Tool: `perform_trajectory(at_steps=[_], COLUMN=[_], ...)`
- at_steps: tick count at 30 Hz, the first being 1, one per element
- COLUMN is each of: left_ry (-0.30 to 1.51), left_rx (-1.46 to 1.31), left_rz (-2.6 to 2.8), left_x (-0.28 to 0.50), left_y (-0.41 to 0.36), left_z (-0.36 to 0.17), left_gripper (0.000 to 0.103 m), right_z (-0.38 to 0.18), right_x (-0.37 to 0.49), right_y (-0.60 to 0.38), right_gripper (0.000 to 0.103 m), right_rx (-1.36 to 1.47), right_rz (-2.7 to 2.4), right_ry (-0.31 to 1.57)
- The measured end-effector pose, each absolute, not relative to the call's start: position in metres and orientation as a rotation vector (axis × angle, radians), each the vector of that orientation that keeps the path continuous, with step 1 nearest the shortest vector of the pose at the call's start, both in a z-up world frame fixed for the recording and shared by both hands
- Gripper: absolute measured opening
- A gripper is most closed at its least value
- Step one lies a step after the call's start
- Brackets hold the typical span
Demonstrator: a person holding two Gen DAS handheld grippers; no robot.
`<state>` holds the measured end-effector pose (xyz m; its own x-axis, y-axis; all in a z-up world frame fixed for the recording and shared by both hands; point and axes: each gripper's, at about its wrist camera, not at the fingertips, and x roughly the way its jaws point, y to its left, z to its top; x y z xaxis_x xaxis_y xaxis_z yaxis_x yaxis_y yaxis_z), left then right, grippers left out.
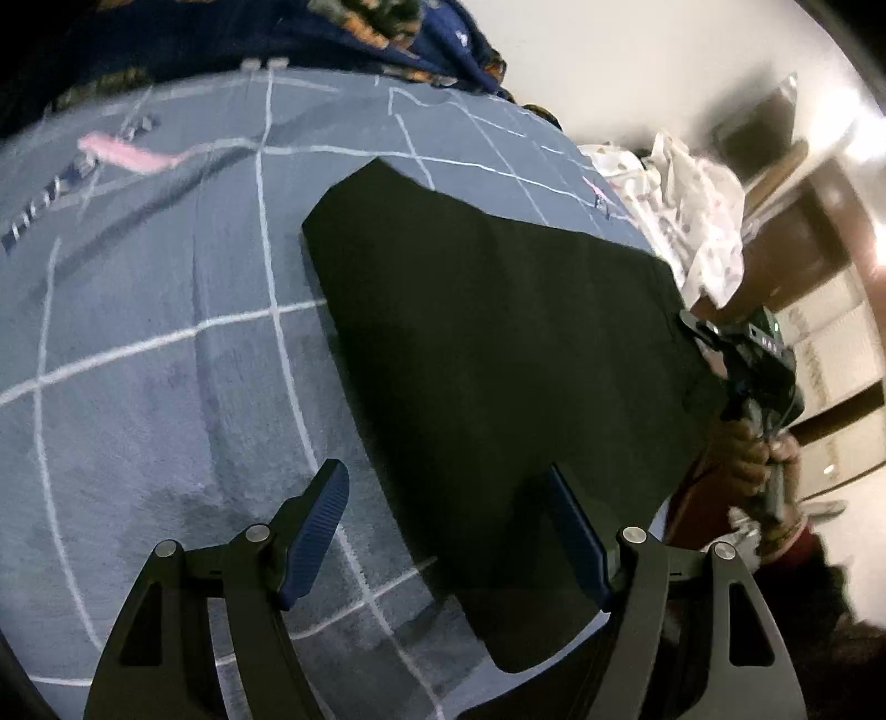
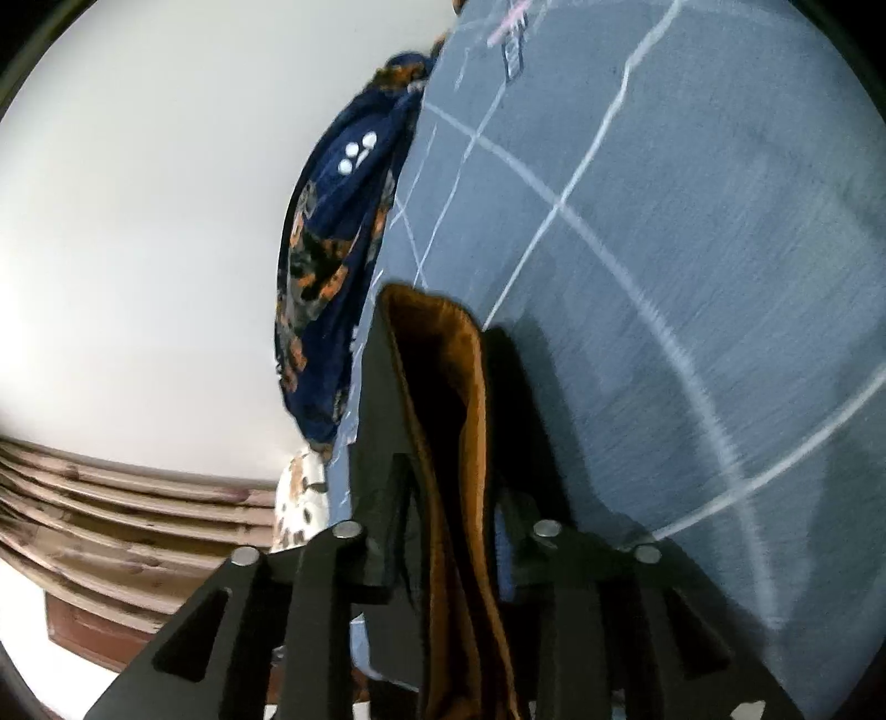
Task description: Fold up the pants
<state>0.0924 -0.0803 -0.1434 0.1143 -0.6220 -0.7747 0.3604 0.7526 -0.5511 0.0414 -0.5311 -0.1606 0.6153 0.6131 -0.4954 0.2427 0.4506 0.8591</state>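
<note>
Black pants (image 1: 470, 332) lie folded flat on a grey-blue bed cover (image 1: 166, 360) with white grid lines. My left gripper (image 1: 446, 471) hovers open over their near left edge. One finger is over the cover and the other over the black cloth, with nothing gripped. My right gripper (image 1: 692, 327) is at the pants' right edge, carried by a person's hand (image 1: 753, 459). In the right wrist view a thick fold of the pants (image 2: 448, 415), black with a brown inner lining, stands between the right gripper's (image 2: 443, 321) jaws. It sits loosely, and a sliver of blue pad shows beside it.
A dark blue patterned blanket (image 1: 332, 33) is bunched along the bed's far edge (image 2: 332, 249). A white printed cloth (image 1: 698, 210) is heaped at the right side. Wooden furniture (image 1: 819, 221) and a pale wall stand beyond the bed. A pink mark (image 1: 127, 155) is on the cover.
</note>
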Motion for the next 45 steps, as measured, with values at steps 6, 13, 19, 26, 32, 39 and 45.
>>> perform_trajectory(at_steps=[6, 13, 19, 26, 32, 39, 45], left_ry=[1.281, 1.318, 1.291, 1.252, 1.196, 1.182, 1.197], left_rx=[-0.407, -0.418, -0.337, -0.380, -0.360, -0.372, -0.415], left_rz=[-0.814, -0.935, -0.896, -0.833, -0.736, -0.557, -0.487], left_x=[0.108, 0.124, 0.130, 0.126, 0.123, 0.106, 0.105], left_y=[-0.073, -0.092, -0.110, -0.092, -0.034, 0.037, 0.050], left_z=[-0.156, -0.160, -0.159, -0.153, -0.130, -0.142, -0.154], left_gripper=[0.073, 0.073, 0.034, 0.019, 0.017, 0.022, 0.047], right_z=[-0.150, -0.156, -0.161, -0.167, -0.175, -0.187, -0.146], right_x=[0.039, 0.048, 0.049, 0.045, 0.059, 0.093, 0.064], right_y=[-0.539, -0.520, -0.506, -0.499, -0.447, -0.369, -0.407], right_gripper=[0.058, 0.056, 0.036, 0.027, 0.026, 0.026, 0.031], right_rx=[1.025, 0.915, 0.891, 1.057, 1.142, 1.055, 1.055], right_rz=[0.239, 0.264, 0.284, 0.343, 0.462, 0.570, 0.467], right_ry=[0.950, 1.031, 1.073, 1.041, 1.080, 1.161, 1.053])
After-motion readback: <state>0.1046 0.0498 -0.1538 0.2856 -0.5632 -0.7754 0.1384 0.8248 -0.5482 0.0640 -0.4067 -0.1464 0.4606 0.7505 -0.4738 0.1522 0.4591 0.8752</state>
